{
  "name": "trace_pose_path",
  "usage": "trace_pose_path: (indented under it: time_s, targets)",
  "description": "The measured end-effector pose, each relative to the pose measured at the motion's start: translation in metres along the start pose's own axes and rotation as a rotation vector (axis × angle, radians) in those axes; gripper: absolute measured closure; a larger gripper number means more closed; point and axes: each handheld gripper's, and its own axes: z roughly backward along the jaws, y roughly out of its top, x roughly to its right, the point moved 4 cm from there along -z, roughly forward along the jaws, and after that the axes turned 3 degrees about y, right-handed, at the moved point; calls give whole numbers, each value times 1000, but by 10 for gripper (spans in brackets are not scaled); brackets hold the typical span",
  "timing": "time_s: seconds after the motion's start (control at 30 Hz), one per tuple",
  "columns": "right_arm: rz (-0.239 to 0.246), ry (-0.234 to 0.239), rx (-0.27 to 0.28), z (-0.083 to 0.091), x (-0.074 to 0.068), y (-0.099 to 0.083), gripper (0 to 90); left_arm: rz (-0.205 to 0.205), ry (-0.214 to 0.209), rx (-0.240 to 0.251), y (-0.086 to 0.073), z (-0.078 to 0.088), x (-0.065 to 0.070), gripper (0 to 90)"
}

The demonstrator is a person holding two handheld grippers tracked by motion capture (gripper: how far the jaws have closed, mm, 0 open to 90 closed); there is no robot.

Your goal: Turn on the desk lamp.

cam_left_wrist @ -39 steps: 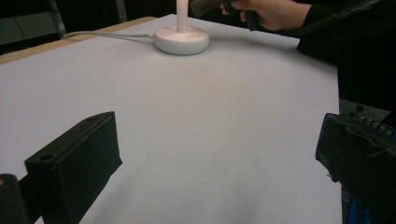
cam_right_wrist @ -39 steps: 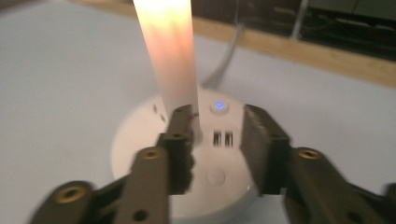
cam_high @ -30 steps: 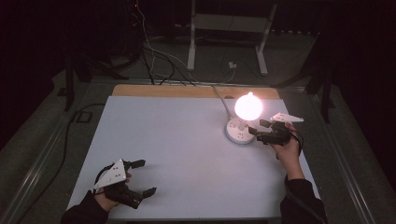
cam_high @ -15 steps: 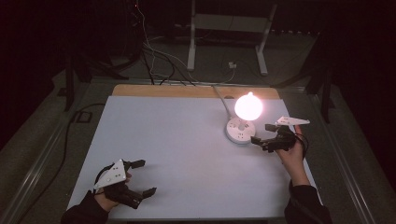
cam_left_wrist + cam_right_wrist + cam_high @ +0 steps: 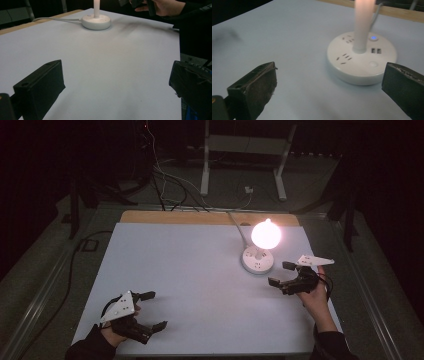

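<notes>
A glowing round bulb (image 5: 265, 234) stands on a white stem (image 5: 363, 25) plugged into a round white socket base (image 5: 257, 260) at the table's right. That base (image 5: 362, 60) has a small blue light and several outlets. My right gripper (image 5: 278, 273) hovers just to the right of the base and nearer the person, apart from it. Its jaws have just been opening and now stand open with nothing between them (image 5: 329, 90). My left gripper (image 5: 156, 310) rests open at the front left, aimed across the table at the distant base (image 5: 96, 21).
The white table top (image 5: 190, 265) ends in a wooden strip (image 5: 200, 217) at the far edge. The base's grey cable (image 5: 235, 222) runs off the back. Floor cables (image 5: 165, 175) and a metal stand (image 5: 242, 150) lie beyond, and the room is dark.
My right gripper has drawn back from the socket base, to the right and toward the person, and its jaws have spread wider. The left gripper has stayed put.
</notes>
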Motion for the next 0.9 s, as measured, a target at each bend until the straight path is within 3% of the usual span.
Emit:
trace_pose_path:
  time_s: [0.47,0.9]
  targets:
    - [17,37,-65,9,-32,-31,0,0,-5,2,1,0,0,4]
    - [19,37,-67,21,-58,-59,0,1,-5,-3,0,0,0,4]
